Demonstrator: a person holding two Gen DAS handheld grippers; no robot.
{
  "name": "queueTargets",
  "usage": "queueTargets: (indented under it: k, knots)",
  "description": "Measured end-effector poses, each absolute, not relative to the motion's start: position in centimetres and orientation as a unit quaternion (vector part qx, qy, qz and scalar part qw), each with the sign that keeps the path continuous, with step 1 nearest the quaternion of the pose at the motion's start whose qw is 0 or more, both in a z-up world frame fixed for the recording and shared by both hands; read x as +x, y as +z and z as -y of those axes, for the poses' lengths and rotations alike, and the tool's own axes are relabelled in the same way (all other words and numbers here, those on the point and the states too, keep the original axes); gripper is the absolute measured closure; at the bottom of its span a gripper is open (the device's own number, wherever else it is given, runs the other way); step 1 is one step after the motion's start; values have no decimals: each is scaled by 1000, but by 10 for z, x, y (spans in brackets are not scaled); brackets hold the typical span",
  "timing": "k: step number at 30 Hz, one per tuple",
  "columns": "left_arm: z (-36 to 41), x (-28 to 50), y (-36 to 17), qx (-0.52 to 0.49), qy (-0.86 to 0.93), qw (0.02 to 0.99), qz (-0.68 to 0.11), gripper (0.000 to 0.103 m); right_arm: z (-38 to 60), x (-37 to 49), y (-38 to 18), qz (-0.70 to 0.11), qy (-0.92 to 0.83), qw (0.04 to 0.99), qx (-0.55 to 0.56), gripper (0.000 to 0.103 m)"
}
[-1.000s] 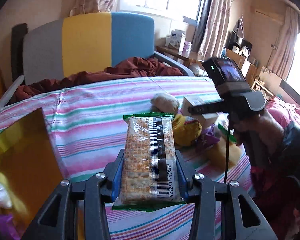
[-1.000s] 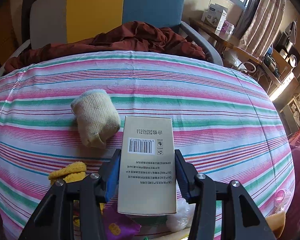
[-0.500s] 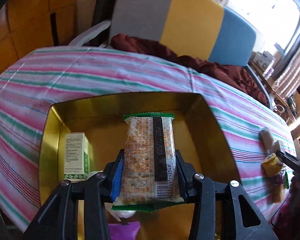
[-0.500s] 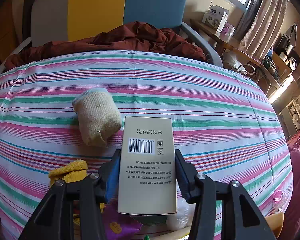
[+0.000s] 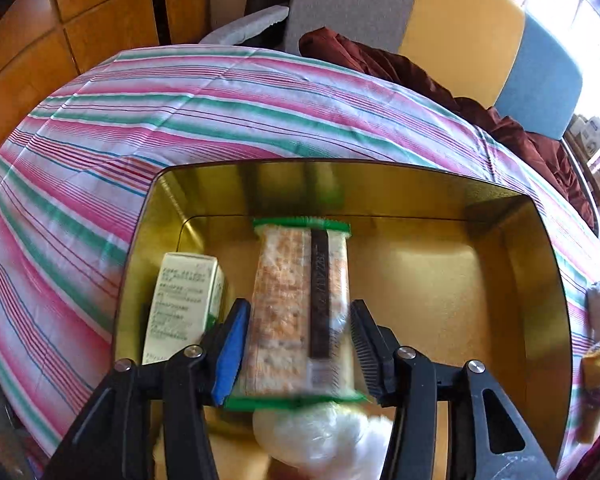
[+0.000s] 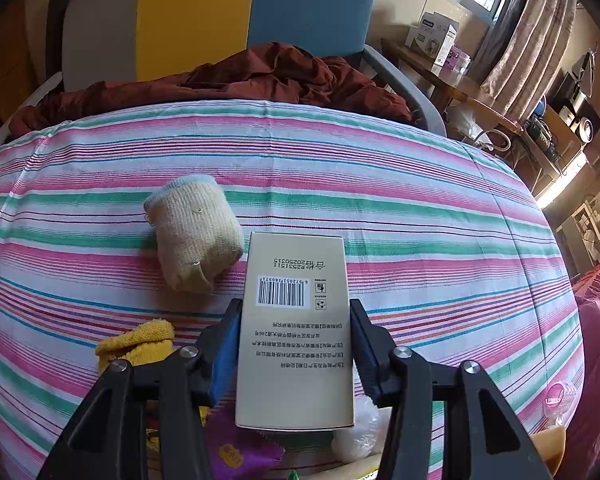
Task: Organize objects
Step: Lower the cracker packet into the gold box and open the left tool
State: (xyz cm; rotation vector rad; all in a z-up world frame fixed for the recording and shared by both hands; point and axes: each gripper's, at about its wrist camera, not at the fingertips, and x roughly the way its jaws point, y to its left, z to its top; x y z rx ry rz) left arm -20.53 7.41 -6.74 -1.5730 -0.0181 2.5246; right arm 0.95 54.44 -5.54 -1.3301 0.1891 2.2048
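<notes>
cracker pack over gold tin, beige box lifted

In the gold tin there is one green-and-white carton, one cracker packet and one white plastic bag. Outside the tin, on the striped cloth, lie one beige sock roll, one yellow sock, one purple packet and one cream box.
</notes>
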Motion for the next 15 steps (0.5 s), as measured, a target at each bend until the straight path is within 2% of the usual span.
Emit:
queueTargets:
  k: [15]
  knots:
    - [-38, -102, 1, -385, 917, 101, -9, 42, -542, 7, -54, -75, 824, 274, -491, 52]
